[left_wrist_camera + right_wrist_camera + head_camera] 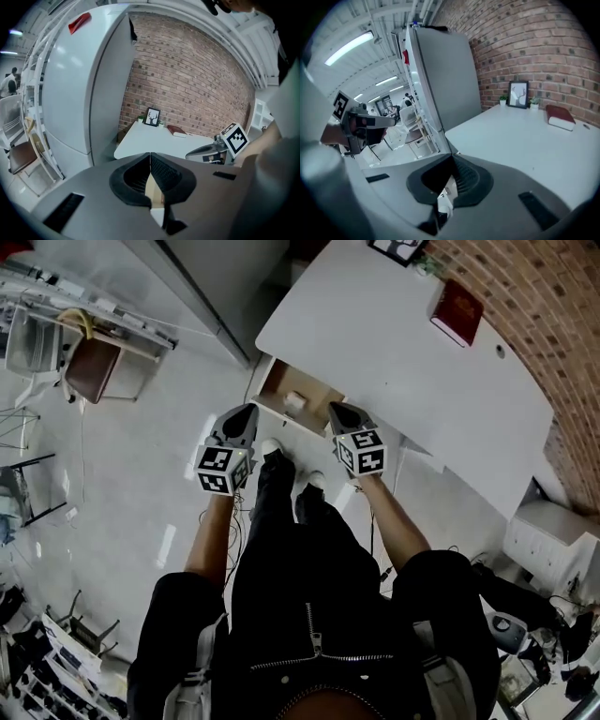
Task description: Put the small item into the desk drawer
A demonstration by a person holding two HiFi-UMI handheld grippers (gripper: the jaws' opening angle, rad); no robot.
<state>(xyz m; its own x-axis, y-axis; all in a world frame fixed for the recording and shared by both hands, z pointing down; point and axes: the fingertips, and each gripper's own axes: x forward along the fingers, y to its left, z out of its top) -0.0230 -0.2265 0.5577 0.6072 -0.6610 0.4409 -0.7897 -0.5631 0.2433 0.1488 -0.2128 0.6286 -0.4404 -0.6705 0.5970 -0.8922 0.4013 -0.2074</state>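
Observation:
Under the white desk point(394, 362) the drawer point(319, 390) stands pulled out, its tan inside showing. A small white item point(294, 402) lies in it. My left gripper point(246, 412) hovers just left of the drawer and my right gripper point(337, 412) at its right edge, both above it. Each has its jaws closed tip to tip with nothing held. In the left gripper view the fingertips point(150, 155) meet, and tan wood shows through the gap below them. The right gripper view has its tips point(452, 158) together, with a white patch seen under them.
A red book point(456, 312) and a picture frame point(398, 247) rest on the desk by the brick wall point(544, 296). A tall white cabinet point(70, 93) stands left of the desk. A brown chair point(94, 367) is at far left, a low white unit point(553, 540) at right.

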